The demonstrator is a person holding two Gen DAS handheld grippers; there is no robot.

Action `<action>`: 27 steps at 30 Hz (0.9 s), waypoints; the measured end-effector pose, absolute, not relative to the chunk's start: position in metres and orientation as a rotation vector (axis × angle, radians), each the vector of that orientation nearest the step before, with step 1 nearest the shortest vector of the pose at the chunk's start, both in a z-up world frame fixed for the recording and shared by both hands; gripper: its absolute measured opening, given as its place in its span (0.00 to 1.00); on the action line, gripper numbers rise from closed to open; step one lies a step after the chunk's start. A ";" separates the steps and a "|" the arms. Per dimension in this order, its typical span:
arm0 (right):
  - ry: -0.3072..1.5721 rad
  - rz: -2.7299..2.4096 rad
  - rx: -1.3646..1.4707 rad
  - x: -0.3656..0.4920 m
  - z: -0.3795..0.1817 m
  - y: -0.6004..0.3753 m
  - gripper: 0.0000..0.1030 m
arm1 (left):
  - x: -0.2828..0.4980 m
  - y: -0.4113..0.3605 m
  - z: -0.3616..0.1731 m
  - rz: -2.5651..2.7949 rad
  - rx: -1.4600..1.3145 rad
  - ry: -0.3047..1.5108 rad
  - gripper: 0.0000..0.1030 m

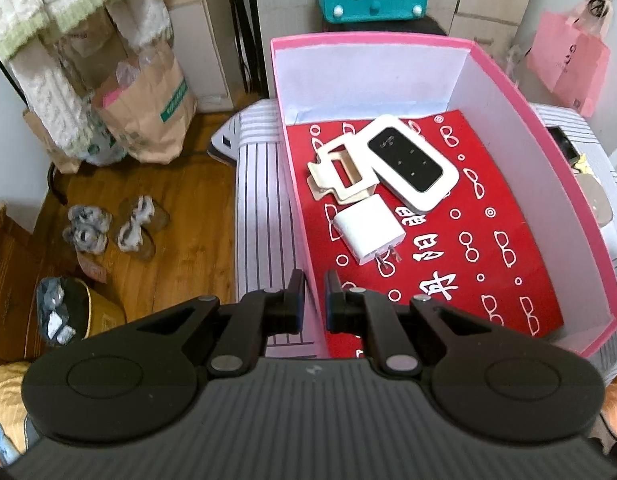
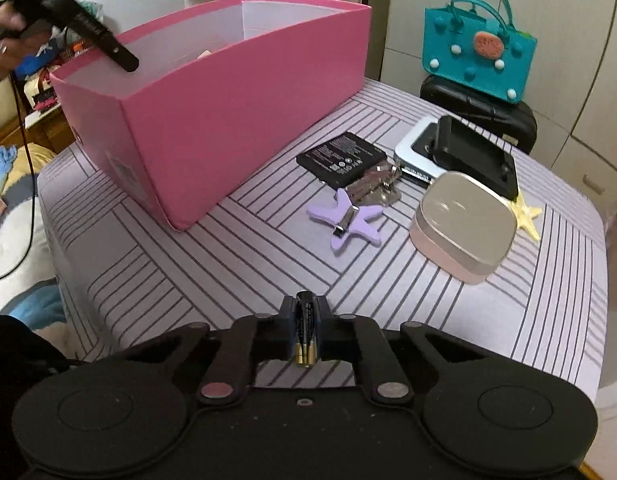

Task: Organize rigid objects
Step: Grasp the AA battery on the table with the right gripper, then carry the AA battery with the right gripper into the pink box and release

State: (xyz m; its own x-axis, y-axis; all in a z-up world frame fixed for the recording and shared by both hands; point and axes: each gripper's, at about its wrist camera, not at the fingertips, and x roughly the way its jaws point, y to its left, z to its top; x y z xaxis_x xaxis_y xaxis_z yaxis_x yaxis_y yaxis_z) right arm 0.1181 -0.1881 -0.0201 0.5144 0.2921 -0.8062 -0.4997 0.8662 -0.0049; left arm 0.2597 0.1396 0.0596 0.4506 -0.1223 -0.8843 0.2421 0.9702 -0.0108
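The right claw (image 2: 305, 322) is clenching two batteries (image 2: 305, 334), long axis running along its fingers. The pink box (image 2: 212, 128) is sitting up-left of it. The left claw (image 1: 313, 294), released, is straddling the box's near wall.

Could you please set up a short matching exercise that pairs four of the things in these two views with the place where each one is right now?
Things
1. batteries
2. white charger plug
3. purple starfish clip
4. teal bag

Places
A. on the red lining inside the pink box
B. on the black case beyond the table
C. clamped in the right gripper
D. on the striped tablecloth, outside the box

Pairs: 1-C, 2-A, 3-D, 4-B
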 end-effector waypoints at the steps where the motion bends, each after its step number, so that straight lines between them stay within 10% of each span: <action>1: 0.912 0.478 -0.248 0.120 -0.020 -0.187 0.11 | 0.264 0.139 0.059 -0.226 0.127 1.095 0.08; 27: 0.710 0.515 -0.114 0.171 0.079 -0.178 0.11 | 0.281 0.141 0.056 -0.246 0.124 1.103 0.08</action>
State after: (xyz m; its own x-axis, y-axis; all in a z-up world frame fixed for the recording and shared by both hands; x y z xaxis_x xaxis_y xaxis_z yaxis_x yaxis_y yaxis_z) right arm 0.1711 -0.1778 0.0787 0.6398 0.4123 -0.6486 -0.4883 0.8697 0.0712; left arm 0.2806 0.1408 0.0560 0.4274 -0.1353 -0.8939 0.2579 0.9659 -0.0229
